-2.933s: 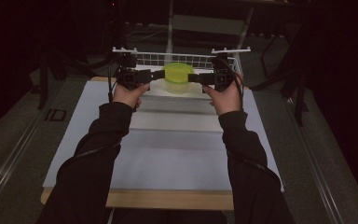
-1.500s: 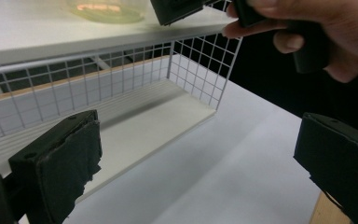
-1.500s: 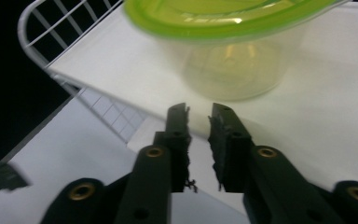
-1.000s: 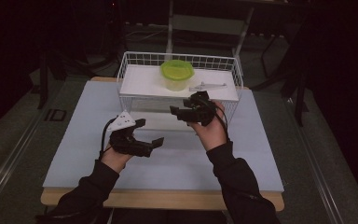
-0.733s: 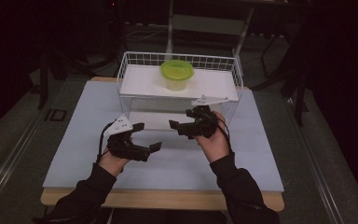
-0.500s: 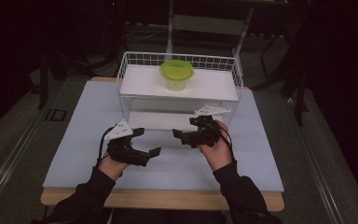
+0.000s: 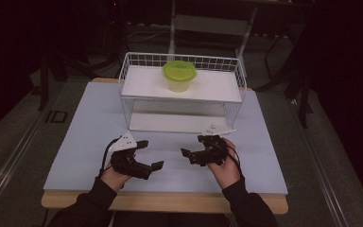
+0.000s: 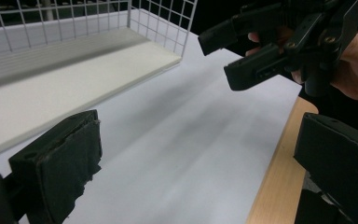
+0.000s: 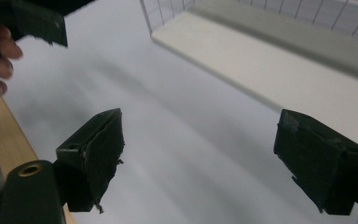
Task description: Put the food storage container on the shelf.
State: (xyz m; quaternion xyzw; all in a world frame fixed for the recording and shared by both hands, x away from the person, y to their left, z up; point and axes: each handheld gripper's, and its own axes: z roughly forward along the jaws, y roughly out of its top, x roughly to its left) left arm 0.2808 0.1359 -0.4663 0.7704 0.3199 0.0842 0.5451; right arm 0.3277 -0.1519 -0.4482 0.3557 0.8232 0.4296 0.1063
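Observation:
A clear tub with a green lid stands on the top shelf of the white wire rack, far from both grippers. My left gripper hovers low over the white tabletop near the front edge, open, and its pads have nothing between them. My right gripper faces it across a small gap, open and empty. Its jaws have just been opening, and its pads now stand wide apart. In the left gripper view the right gripper shows at the top right. The left gripper's jaw tip is at the top left of the right gripper view.
The rack's lower shelf lies just beyond the grippers. The white tabletop ends in a wooden front edge close behind the hands. Dark floor and chair legs surround the table.
Both hands have drawn back from the rack, where they were at the tub, toward the front edge and sunk. The tub stays on the top shelf. The right hand moved farther.

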